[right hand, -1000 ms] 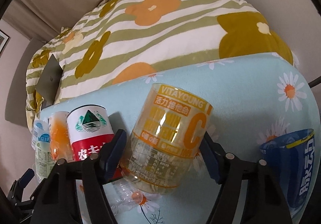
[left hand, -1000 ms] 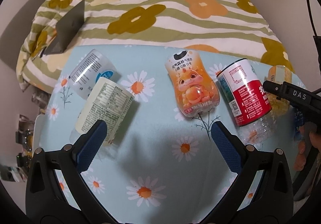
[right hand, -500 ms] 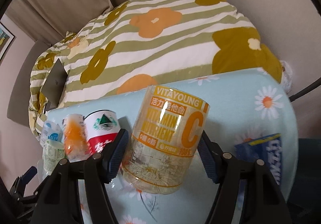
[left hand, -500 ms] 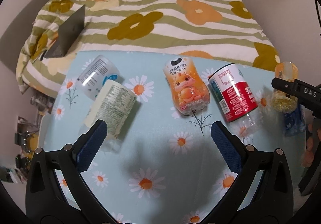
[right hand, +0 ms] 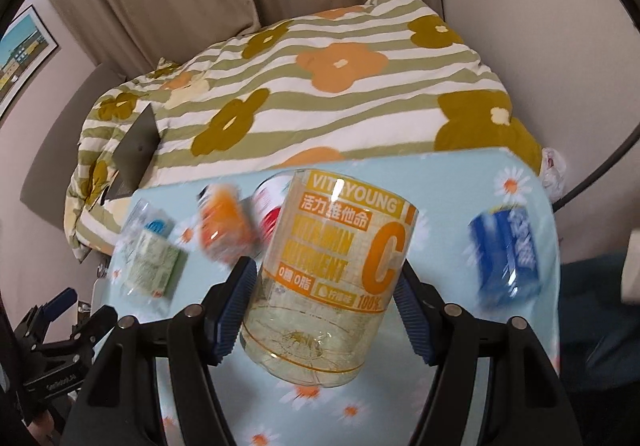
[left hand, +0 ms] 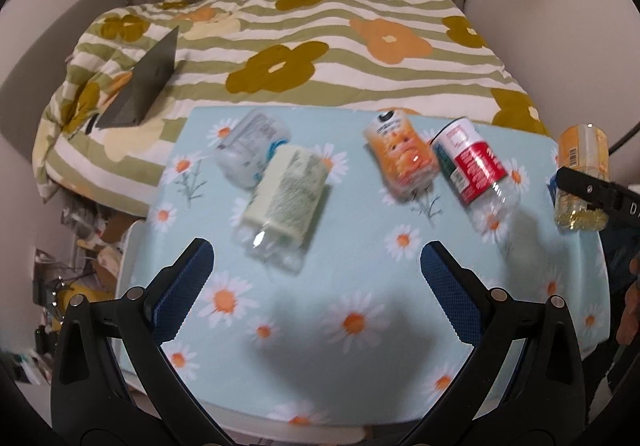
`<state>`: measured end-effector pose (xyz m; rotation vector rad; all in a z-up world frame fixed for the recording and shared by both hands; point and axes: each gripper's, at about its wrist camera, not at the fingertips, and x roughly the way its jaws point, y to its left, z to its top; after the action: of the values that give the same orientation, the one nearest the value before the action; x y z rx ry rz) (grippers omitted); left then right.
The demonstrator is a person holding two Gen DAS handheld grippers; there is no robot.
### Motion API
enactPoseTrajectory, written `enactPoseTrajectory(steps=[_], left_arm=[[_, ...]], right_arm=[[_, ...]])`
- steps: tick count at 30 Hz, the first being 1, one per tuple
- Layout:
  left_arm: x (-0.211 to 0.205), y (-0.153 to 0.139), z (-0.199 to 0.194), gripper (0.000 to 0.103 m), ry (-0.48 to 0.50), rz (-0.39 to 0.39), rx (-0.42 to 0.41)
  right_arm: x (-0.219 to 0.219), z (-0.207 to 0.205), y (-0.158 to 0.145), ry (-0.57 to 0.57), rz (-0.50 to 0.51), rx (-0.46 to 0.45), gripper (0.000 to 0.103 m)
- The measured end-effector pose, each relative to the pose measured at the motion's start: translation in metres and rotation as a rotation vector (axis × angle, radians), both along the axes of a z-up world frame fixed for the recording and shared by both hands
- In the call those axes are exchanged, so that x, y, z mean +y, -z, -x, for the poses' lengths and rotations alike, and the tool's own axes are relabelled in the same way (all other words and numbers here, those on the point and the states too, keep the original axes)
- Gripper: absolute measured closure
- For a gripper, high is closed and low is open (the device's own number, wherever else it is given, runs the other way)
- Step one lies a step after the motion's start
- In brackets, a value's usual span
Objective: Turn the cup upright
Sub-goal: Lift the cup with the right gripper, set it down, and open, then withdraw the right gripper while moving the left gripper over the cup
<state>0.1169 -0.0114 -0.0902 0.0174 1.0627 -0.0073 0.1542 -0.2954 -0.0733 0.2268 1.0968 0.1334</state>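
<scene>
Right gripper (right hand: 326, 292), jaws closed on the yellow cup (right hand: 332, 278), holds it clear above the bench (right hand: 440, 182), nearly upright. Left gripper (left hand: 316, 286), jaws wide apart and empty, hangs over the bench, where five other cups lie toppled.

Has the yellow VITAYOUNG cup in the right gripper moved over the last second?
Yes. The yellow cup, clamped in the right gripper, has risen off the daisy tablecloth.

Pale-blue daisy-print tablecloth (left hand: 360, 326), green-and-white striped quilt (left hand: 320, 54) with ochre and orange flowers, yellow-orange lettered clear cup (right hand: 332, 266).
</scene>
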Motion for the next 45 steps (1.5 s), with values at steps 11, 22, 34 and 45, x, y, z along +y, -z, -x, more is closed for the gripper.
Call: enactPoseTrajectory(steps=[11, 22, 34, 45], left_arm=[[0.064, 0.028, 0.045, 0.0, -0.012, -0.021, 0.044], [0.075, 0.055, 0.056, 0.0, -0.003, -0.035, 0.091], [0.07, 0.054, 0.056, 0.0, 0.018, -0.04, 0.091], [0.072, 0.042, 0.061, 0.0, 0.028, -0.032, 0.07]], right_arm=[[0.084, 0.053, 0.048, -0.119, -0.014, 0.071, 0.039], [0.109, 0.062, 0.098, -0.229, 0.03, 0.125, 0.039], [0.117, 0.065, 0.108, -0.248, 0.025, 0.147, 0.037], [0.113, 0.075, 0.092, -0.208, 0.006, 0.077, 0.014]])
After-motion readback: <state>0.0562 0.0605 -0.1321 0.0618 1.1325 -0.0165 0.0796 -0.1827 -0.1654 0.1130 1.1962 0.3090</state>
